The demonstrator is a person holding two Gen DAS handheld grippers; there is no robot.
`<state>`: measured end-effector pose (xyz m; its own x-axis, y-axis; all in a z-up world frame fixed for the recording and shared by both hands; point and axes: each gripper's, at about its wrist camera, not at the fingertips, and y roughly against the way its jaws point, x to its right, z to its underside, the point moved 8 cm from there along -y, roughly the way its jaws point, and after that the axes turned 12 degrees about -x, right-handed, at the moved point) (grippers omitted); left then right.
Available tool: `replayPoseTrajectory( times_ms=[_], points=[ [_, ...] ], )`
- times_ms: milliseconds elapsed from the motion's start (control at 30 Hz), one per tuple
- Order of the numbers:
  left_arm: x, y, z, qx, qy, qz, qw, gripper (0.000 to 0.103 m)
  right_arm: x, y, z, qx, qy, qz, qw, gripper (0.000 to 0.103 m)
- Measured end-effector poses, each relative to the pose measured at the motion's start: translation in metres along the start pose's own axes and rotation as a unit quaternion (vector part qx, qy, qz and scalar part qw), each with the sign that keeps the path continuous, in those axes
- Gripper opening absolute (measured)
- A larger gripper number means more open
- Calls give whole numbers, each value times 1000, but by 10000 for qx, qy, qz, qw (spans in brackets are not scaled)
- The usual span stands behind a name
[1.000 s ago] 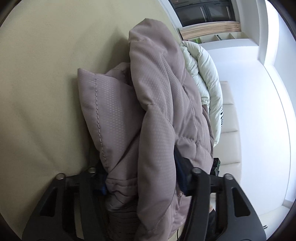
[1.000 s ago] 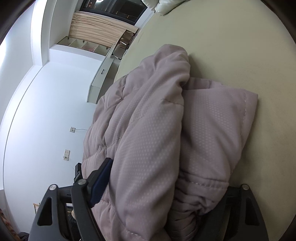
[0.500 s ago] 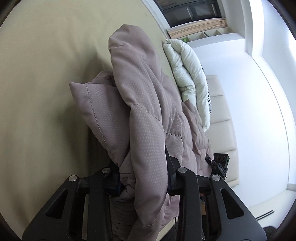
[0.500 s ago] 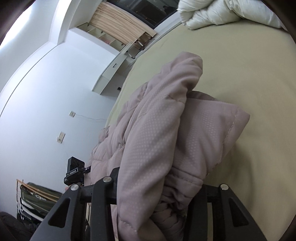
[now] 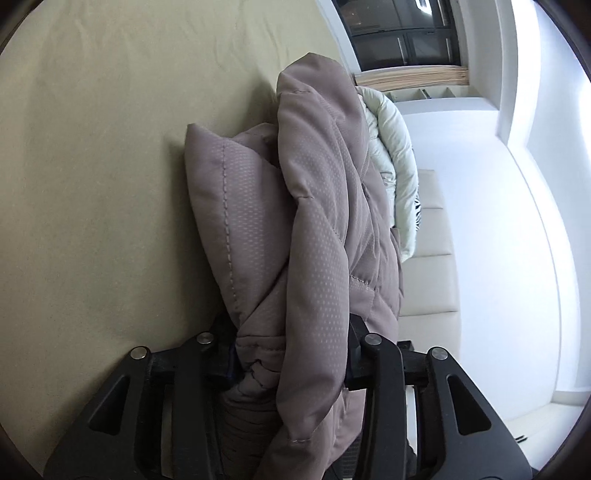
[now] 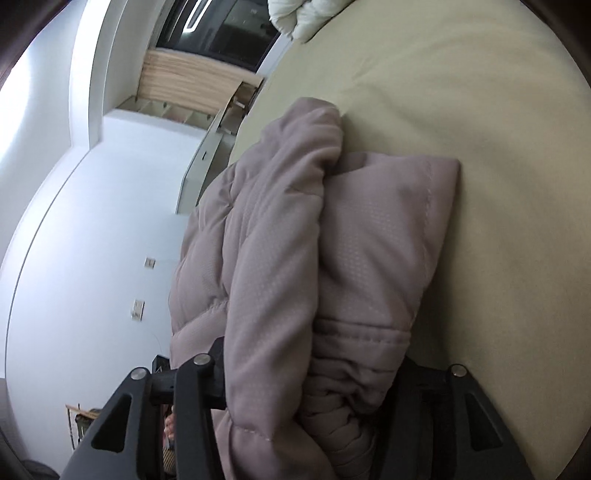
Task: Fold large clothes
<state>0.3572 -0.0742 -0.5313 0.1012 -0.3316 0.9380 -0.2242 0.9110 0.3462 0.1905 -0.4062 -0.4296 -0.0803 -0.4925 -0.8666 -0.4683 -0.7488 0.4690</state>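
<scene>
Notably, no brand, label or legible writing appears on any surface. The mauve quilted puffer jacket rests on the beige bed sheet, bunched into thick folds. Seen from either wrist camera, its long axis runs away from the lens, from the gathered ribbed hem at the fingers toward a rounded folded end pointing to the far edge of the sheet. A stitched seam runs along the flatter padded panel that lies against the sheet. The left gripper is clamped on the jacket, both black fingers pressed into the fabric bundle near the hem. The right gripper likewise pinches the jacket, its black fingers tight against the padding. Beyond the jacket, at the far end of the sheet, lies a white puffy duvet. A dark window sits past the sheet's edge.
</scene>
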Motion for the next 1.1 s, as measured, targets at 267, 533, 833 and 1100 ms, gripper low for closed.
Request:
replayPoseTrajectory(
  times_ms=[267, 533, 833, 1100],
  points=[
    [19, 14, 10, 397, 76, -252, 9989, 42, -1, 25, 7, 464, -641, 200, 9967, 69],
    [83, 47, 47, 1171, -797, -1381, 9802, 50, -16, 98, 36, 1247, -601, 1093, 9843, 71],
    [216, 92, 133, 2781, -2624, -3494, 8554, 93, -130, 103, 59, 1820, 1054, 2724, 9389, 96],
    [320, 97, 207, 3700, -3400, -4180, 7568, 103, -227, 112, 86, 2635, 2398, 3596, 8624, 103]
  ],
)
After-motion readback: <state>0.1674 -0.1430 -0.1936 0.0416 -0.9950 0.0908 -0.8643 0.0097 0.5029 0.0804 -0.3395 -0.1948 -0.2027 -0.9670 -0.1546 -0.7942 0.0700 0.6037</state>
